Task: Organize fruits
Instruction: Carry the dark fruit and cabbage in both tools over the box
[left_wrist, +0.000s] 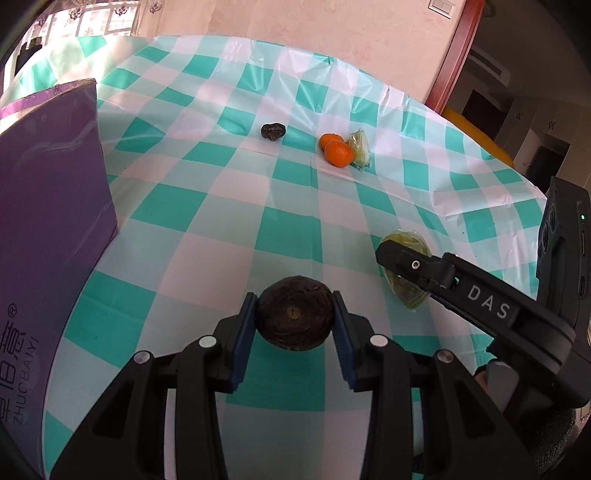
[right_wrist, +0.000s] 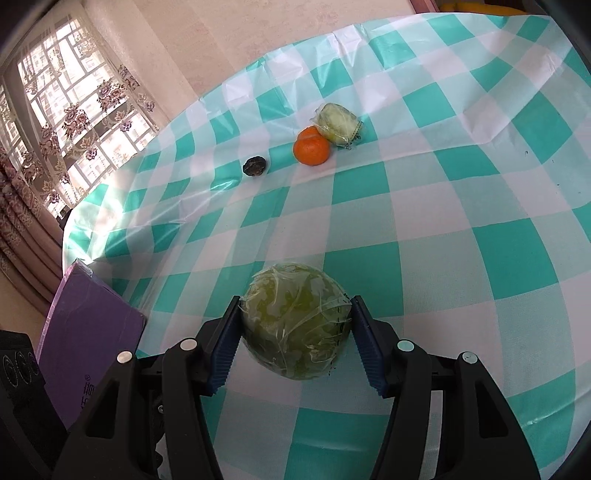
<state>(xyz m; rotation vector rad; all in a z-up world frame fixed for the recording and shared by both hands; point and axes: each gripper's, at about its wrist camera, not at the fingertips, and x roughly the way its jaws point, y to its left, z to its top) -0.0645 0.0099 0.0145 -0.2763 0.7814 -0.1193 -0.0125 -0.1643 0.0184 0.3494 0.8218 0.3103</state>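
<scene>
Both wrist fisheyes look down close over the teal-and-white checked tablecloth (left_wrist: 229, 206), left facing the far wall, right angled toward the window, sharing 2 round orange tangerines (left_wrist: 337, 149) and the purple cardboard box (right_wrist: 88, 336).

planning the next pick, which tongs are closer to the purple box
Left. The left tongs, shut on a dark brown fruit, sit just beside the purple box. The right tongs, holding the wrapped green fruit, are farther off on the opposite side.
</scene>
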